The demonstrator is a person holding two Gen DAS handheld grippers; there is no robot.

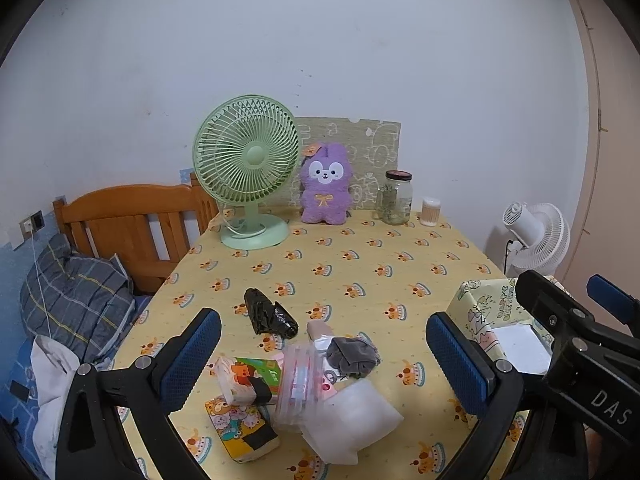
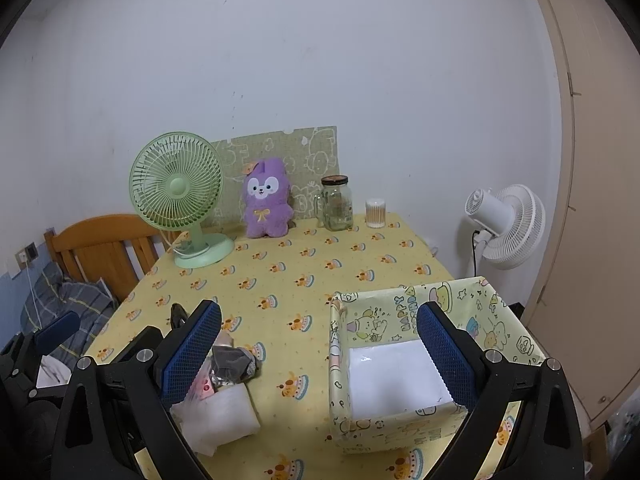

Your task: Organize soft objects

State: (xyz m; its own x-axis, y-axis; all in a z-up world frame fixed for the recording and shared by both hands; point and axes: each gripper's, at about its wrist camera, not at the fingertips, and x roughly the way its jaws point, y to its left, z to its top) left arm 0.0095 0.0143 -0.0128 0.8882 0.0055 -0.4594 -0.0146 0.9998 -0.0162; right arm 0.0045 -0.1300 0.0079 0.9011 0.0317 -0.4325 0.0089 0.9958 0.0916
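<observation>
A pile of soft things lies near the table's front edge: a black rolled plastic bag [image 1: 270, 317], a grey cloth [image 1: 352, 356], two cartoon tissue packs [image 1: 240, 428], a clear pink-striped pouch [image 1: 298, 384] and a white foam bag [image 1: 348, 420]. My left gripper [image 1: 326, 360] hovers open over this pile, touching nothing. To the right stands a patterned paper box [image 2: 400, 424] with a bare white bottom. My right gripper [image 2: 320, 360] is open and holds nothing, with its right finger over the box and the grey cloth [image 2: 234, 362] beside its left finger.
Along the wall at the back stand a green desk fan [image 1: 248, 168], a purple plush rabbit [image 1: 326, 184], a glass jar [image 1: 396, 198] and a cotton-swab tub [image 1: 431, 211]. A wooden bed frame [image 1: 132, 220] with bedding is on the left, a white floor fan [image 2: 508, 224] on the right.
</observation>
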